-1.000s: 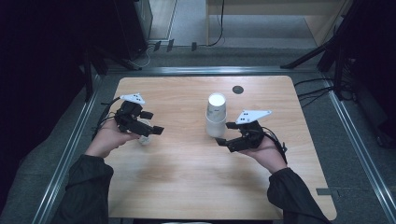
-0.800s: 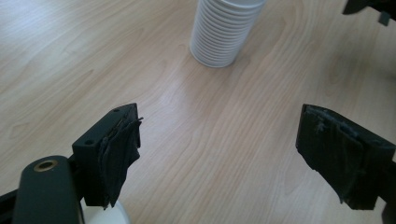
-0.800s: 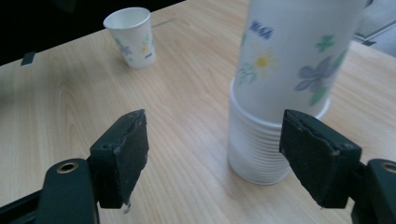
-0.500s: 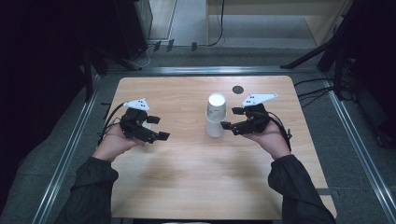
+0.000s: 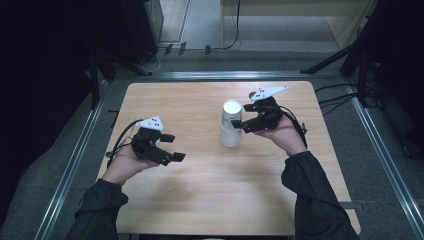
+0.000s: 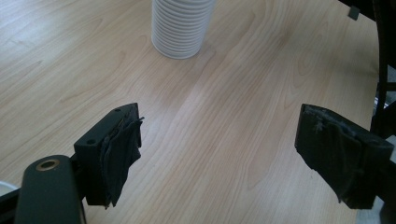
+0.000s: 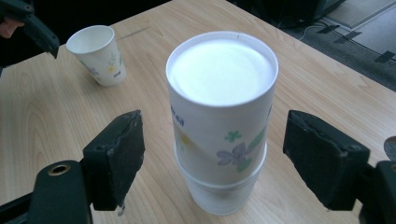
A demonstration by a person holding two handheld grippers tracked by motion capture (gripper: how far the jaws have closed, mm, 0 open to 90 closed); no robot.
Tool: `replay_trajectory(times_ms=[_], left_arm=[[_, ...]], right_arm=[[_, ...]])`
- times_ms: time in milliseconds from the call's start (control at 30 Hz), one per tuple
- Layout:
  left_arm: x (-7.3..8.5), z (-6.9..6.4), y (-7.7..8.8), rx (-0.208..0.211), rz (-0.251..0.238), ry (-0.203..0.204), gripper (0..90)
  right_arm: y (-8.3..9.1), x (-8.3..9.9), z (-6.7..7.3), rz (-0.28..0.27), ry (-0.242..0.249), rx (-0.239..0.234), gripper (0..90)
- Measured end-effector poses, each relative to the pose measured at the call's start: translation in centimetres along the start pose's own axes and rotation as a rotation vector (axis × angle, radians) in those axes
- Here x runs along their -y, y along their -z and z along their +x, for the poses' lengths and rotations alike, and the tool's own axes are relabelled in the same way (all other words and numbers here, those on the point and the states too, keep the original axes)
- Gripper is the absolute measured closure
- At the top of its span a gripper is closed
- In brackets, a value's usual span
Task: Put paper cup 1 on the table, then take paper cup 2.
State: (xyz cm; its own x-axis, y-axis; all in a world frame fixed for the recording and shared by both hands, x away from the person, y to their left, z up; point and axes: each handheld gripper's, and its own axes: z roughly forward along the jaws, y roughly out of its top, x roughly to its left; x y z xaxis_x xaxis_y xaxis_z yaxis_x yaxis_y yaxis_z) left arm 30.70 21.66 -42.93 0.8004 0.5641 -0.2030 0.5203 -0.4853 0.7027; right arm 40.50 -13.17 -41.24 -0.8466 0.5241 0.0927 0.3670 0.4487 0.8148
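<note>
The wooden table [image 5: 210, 200] fills the middle of the high view. Just right of its centre stands the stack of paper cups [image 5: 231, 123], upside down, white base uppermost, flower print on the side. In the right gripper view the stack [image 7: 219, 121] rises in the middle of the frame, between the two black jaws but clear of both pads, a gap showing on either side. The right gripper [image 5: 240, 125] sits just right of the stack in the high view, its jaws having just been opening and now wide, holding nothing. The left gripper [image 5: 172, 147] hovers at centre left, well apart from the stack, jaws spread and empty; in its own view the stack's ribbed lower rims [image 6: 181, 28] stand at the top centre. A single cup [image 7: 97, 55] stands upright at the upper left of the right gripper view.
</note>
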Motion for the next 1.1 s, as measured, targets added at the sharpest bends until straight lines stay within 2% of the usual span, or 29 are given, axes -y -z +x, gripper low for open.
replay_trajectory(times_ms=[300, 400, 533, 667, 767, 933, 1000, 1100], left_arm=[[1.1, -0.8, -0.2, -0.006, 0.005, 0.008, 14.8], [1.1, -0.9, -0.3, -0.001, 0.006, 0.005, 14.8], [1.0, -1.0, -0.6, 0.008, 0.013, 0.003, 14.8], [0.9, -1.1, -1.0, 0.016, 0.027, -0.005, 14.8], [1.0, -1.2, -1.3, 0.023, 0.05, -0.022, 14.8], [0.9, -1.5, -1.6, 0.031, 0.066, -0.028, 14.8], [0.9, -1.6, -1.7, 0.03, 0.073, -0.037, 14.8], [0.9, -1.7, -1.8, 0.03, 0.077, -0.042, 14.8]], right_arm=[[-1.2, -1.7, -0.4, 0.029, 0.022, -0.022, 20.4], [-1.4, -2.2, -0.4, 0.066, 0.04, 0.002, 20.4], [-1.6, -2.7, -0.6, 0.099, 0.044, 0.004, 20.6], [-2.1, -3.5, -0.6, 0.165, 0.065, 0.001, 20.6], [-2.5, -4.2, -0.6, 0.242, 0.093, 0.003, 20.9], [-3.6, -5.4, -0.4, 0.375, 0.141, 0.007, 21.0], [-3.9, -5.8, -0.4, 0.405, 0.155, 0.006, 21.5], [-4.1, -6.4, -0.5, 0.436, 0.148, 0.003, 22.5]])
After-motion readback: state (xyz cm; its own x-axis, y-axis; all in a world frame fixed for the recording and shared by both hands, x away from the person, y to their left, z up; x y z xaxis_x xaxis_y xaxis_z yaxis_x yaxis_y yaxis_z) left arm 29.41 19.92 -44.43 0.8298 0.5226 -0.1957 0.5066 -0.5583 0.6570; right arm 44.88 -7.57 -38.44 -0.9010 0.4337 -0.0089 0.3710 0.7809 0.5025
